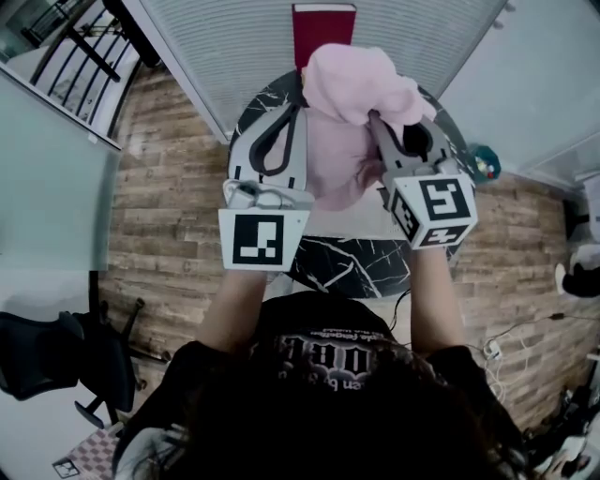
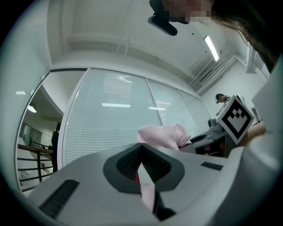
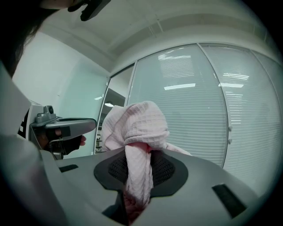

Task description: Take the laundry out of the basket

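Observation:
In the head view a pink waffle-weave cloth (image 1: 361, 89) hangs bunched between both grippers, held up over a round black marble table (image 1: 347, 267). My left gripper (image 1: 297, 112) is shut with its tips at the cloth's left edge. In the left gripper view (image 2: 141, 149) a thin strip of the pink cloth (image 2: 149, 192) is pinched between the pads. My right gripper (image 1: 375, 120) is shut on a thick fold, and in the right gripper view (image 3: 137, 155) the cloth (image 3: 139, 128) balloons above the jaws. A red box-like thing (image 1: 323, 28) stands behind the table.
A glass wall with white blinds (image 1: 225, 47) runs behind the table. A black office chair (image 1: 47, 361) stands on the wood floor at the lower left. A dark stair railing (image 1: 80, 47) is at the upper left. Cables (image 1: 525, 328) lie at the right.

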The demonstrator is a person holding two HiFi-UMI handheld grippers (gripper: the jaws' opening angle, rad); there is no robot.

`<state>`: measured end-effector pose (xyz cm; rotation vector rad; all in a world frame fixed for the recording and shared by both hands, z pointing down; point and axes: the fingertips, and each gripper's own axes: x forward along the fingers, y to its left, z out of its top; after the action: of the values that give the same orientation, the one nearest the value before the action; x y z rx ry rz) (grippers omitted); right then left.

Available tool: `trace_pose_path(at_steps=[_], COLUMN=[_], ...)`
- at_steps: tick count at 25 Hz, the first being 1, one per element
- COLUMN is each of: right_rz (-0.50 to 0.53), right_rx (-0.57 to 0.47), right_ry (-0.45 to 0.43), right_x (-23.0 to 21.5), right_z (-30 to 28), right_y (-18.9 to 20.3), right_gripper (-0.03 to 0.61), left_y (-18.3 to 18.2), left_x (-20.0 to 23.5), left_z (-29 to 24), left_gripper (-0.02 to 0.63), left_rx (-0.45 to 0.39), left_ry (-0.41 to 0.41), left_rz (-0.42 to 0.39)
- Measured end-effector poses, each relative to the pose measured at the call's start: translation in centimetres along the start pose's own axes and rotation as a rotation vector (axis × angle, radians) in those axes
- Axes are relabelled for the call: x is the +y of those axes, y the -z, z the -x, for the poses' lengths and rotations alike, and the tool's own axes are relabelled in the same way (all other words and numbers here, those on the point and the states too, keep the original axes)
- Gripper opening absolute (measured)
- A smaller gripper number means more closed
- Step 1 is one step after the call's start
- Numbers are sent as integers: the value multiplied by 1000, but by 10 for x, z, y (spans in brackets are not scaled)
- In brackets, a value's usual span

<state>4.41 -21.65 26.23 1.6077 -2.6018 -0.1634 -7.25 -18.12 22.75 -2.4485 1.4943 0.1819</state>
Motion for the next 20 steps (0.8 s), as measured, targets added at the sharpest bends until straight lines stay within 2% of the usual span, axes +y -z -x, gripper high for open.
trace_pose_path(at_steps=[9,20], right_rz=[8,20], right_rx=[-49,-69], right_ry=[38,101], right_x=[-7,-16], right_z=[33,71], right_y=[-25,-37], right_gripper=[110,110], left_y=[-19,-34], left_x=[-24,-50], left_z=[4,7], left_gripper=[-2,-1], left_rx=[-19,-43], left_ry=[27,64], left_rz=[11,39])
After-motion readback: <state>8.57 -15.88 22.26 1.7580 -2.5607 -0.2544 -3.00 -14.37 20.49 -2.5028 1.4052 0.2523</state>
